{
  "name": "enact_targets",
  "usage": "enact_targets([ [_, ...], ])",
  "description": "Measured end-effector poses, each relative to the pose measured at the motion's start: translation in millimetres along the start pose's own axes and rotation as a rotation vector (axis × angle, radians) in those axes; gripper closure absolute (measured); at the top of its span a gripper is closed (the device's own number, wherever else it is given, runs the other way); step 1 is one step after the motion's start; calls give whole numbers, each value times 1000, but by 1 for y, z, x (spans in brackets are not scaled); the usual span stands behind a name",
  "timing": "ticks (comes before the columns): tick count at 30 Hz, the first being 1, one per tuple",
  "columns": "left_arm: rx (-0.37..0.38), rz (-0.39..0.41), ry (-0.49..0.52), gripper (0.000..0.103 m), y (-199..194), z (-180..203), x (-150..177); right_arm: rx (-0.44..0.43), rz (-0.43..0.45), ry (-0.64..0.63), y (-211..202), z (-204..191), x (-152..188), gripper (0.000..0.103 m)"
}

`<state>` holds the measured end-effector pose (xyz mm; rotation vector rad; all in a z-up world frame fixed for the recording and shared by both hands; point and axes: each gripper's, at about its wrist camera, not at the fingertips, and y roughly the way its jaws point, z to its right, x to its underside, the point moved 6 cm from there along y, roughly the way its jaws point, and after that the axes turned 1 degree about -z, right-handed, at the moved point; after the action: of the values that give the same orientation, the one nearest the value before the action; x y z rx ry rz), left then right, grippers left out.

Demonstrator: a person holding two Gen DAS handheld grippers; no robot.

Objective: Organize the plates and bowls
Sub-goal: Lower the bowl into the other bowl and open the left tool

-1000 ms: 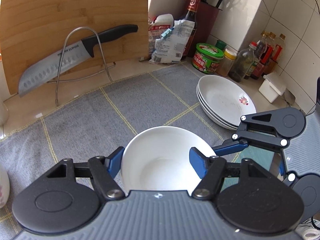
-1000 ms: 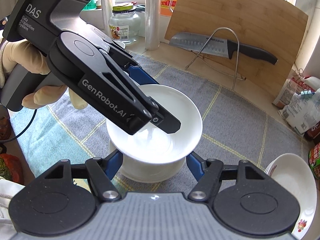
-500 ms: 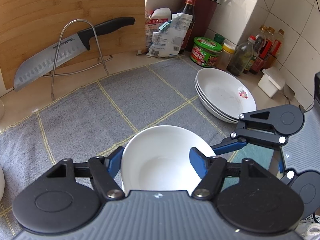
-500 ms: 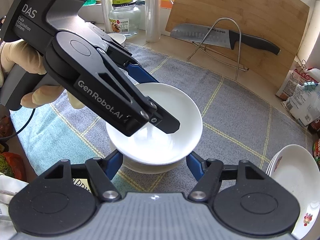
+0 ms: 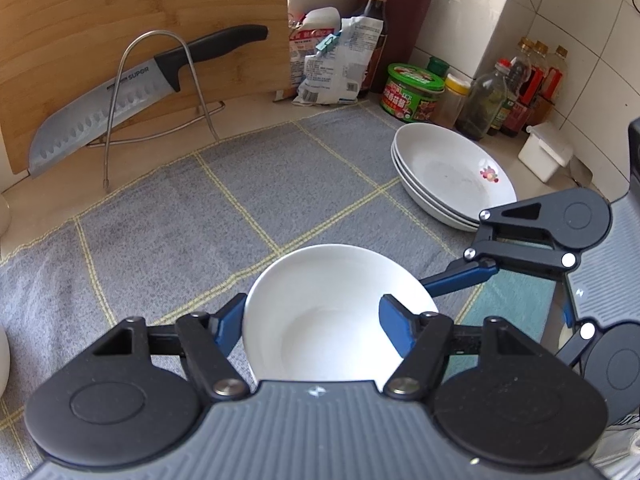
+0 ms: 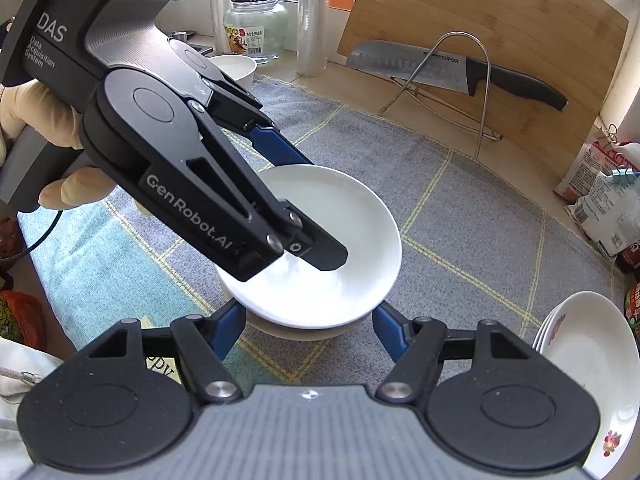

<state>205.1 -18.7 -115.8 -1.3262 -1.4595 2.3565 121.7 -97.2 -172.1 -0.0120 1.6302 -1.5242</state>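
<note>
1. My left gripper is clamped on a white bowl's rim, lowering it onto a second bowl at the mat's near edge.
2. My right gripper is spread wide around that stack.
3. Plates are already stacked at the mat's right edge; I judge nesting nearly done.

Grey checked mat on counter

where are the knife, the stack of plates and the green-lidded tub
knife (image 5: pixel 100 114): left wrist view, on the middle of the blade.
stack of plates (image 5: pixel 448 168): left wrist view, on the top plate's inner surface.
green-lidded tub (image 5: pixel 414 94): left wrist view, on its printed side below the lid.
</note>
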Motion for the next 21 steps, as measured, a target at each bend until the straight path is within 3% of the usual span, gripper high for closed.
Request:
enact_targets([
  [21, 14, 19, -10, 33, 0, -2, 2, 3, 6, 12, 0, 1, 1, 28],
])
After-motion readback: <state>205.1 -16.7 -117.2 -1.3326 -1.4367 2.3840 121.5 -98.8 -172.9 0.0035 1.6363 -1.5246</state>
